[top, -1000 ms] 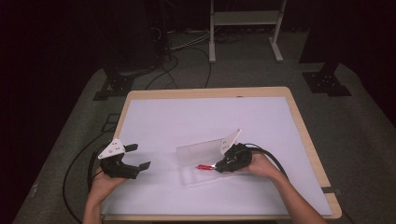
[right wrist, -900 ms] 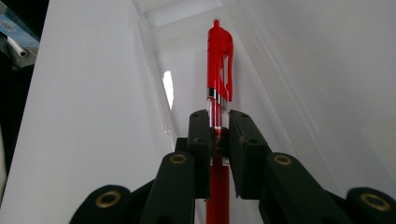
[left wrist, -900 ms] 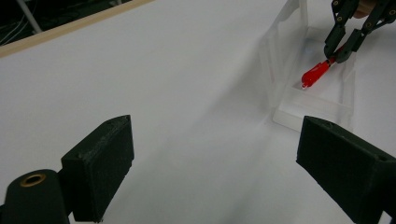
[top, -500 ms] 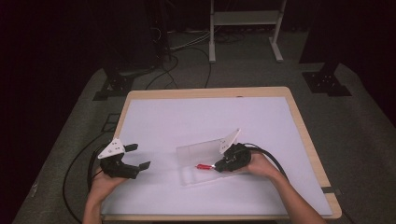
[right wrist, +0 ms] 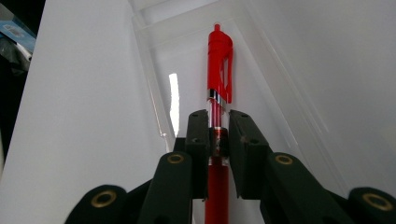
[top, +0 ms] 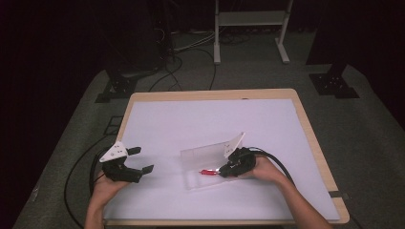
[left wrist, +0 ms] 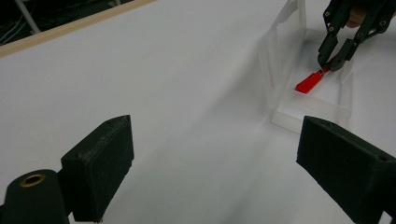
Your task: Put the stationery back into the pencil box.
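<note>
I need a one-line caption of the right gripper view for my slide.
Right gripper, jaws around a red pen lying inside a clear plastic box on the white table.

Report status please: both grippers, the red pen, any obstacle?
Left gripper open, idle. Right gripper jaws just easing around red plastic pen, inside clear plastic case. No obstacle.

The pen point(right wrist: 219, 60) is glossy red plastic with a clear barrel and a thin shiny metal ring. The box point(top: 203, 157) looks like clear, smooth plastic that catches glare. The table point(top: 210, 95) has a matt white top and a pale wood edge. Both grippers' jaws are matt black plastic, faintly grainy, with brass-coloured inserts.
</note>
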`<act>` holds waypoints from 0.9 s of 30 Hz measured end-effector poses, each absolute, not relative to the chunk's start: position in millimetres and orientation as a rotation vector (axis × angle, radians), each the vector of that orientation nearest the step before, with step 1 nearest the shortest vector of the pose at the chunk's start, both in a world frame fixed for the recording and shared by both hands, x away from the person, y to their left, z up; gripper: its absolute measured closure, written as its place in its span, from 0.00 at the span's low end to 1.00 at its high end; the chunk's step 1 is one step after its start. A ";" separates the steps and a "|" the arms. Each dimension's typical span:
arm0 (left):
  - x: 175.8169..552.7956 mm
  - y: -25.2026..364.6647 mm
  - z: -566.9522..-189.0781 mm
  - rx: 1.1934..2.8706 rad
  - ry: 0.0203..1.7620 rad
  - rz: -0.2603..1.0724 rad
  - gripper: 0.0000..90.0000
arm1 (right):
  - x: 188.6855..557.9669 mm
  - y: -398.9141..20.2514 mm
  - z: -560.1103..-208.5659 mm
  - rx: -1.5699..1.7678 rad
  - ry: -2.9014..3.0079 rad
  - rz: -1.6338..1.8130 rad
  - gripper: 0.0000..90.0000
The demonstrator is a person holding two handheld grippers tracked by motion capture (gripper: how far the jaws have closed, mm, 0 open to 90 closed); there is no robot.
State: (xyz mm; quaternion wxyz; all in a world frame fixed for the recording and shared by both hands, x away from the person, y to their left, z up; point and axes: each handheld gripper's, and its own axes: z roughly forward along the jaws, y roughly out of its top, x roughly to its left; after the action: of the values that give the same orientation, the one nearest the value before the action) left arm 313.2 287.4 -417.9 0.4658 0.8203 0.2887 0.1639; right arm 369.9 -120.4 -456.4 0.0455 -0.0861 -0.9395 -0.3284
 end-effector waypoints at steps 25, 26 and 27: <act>315.9 285.7 -420.8 2.008 0.732 0.383 0.10 | 367.7 -156.6 -422.6 -0.433 -2.822 -1.202 0.47; 315.9 285.7 -420.8 2.008 0.732 0.383 0.10 | 367.7 -156.6 -422.6 -0.433 -2.822 -1.202 0.47; 315.7 285.7 -421.0 2.010 0.733 0.385 0.10 | 367.0 -160.0 -420.2 -0.443 -2.829 -1.200 0.46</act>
State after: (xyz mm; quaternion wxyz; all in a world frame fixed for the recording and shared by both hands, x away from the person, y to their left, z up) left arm 315.7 285.7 -421.0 0.4652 0.8185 0.2986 0.1566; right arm 367.0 -160.0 -420.2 0.0182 -0.1427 -0.9110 -0.3865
